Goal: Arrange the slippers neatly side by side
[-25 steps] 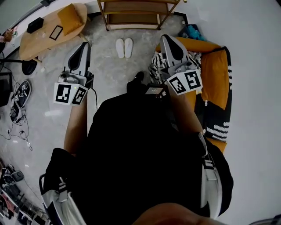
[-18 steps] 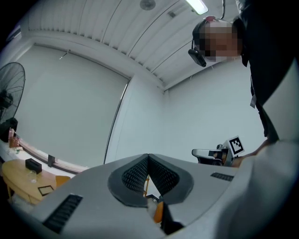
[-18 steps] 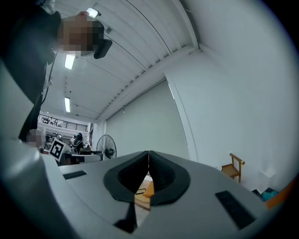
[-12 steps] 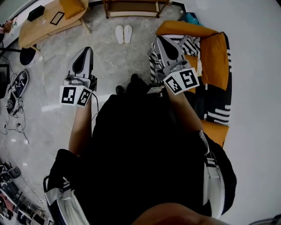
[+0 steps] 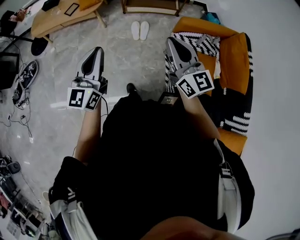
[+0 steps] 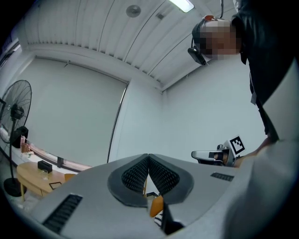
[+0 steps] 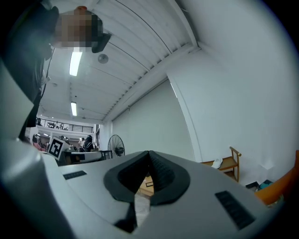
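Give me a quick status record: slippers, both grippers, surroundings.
slippers: white pair, on the floor side by side, toes toward the wooden rack
left gripper: jaws together, nothing between them
right gripper: jaws together, nothing between them
contact: neither gripper touches the slippers; bare floor lies between
right side: orange sofa with a black-and-white throw
left side: wooden table, dark sneakers on the floor
task state: pair looks arranged
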`<state>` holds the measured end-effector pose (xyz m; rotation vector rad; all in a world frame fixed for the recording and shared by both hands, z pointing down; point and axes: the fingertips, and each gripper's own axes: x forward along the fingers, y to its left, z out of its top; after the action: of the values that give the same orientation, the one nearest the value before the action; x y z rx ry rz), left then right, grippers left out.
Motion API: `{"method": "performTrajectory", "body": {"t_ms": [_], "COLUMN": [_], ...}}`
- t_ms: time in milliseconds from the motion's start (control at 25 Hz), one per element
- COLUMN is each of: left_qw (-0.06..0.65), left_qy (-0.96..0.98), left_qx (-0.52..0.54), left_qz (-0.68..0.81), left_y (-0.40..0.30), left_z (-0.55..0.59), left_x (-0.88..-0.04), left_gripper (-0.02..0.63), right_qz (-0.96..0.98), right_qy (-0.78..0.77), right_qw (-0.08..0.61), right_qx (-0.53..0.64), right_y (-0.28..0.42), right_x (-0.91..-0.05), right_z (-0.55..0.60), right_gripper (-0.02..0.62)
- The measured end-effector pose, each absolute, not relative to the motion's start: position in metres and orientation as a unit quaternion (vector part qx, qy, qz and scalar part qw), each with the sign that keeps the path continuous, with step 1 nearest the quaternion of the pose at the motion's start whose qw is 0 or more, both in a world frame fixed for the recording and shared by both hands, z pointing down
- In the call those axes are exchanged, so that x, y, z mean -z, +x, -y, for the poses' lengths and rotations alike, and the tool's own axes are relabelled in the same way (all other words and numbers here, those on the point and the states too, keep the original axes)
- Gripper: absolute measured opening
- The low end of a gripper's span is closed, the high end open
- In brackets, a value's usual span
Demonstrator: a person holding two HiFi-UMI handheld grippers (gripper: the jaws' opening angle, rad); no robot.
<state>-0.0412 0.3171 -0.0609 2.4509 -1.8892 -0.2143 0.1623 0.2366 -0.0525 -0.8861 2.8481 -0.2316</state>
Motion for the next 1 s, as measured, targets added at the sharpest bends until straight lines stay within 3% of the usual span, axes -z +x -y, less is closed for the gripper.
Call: {"method": "performTrajectory", "body": {"t_ms": [480,1000], "left_qw": [0.065,0.047], "left_qy": [0.818,0.868], "left_qx": [0.027,0.049], "left_qz": [0.571,0.492], "left_y": [0.055,0.052], "left_z": [-0.367,-0.356], "left_x": [0.037,0.059], "left_gripper": [0.016,0.017], "right_qz": [-0.94,-0.926], "right_qy": [-0.323,-0.366], "right_qw": [0.051,0.039], "right_qx": [0.101,0.083], "right_y": [0.247,0.235], "right_x": [0.012,0.018], "right_z": [-0.306,-0.321], "right_gripper": [0.031,0.031]}}
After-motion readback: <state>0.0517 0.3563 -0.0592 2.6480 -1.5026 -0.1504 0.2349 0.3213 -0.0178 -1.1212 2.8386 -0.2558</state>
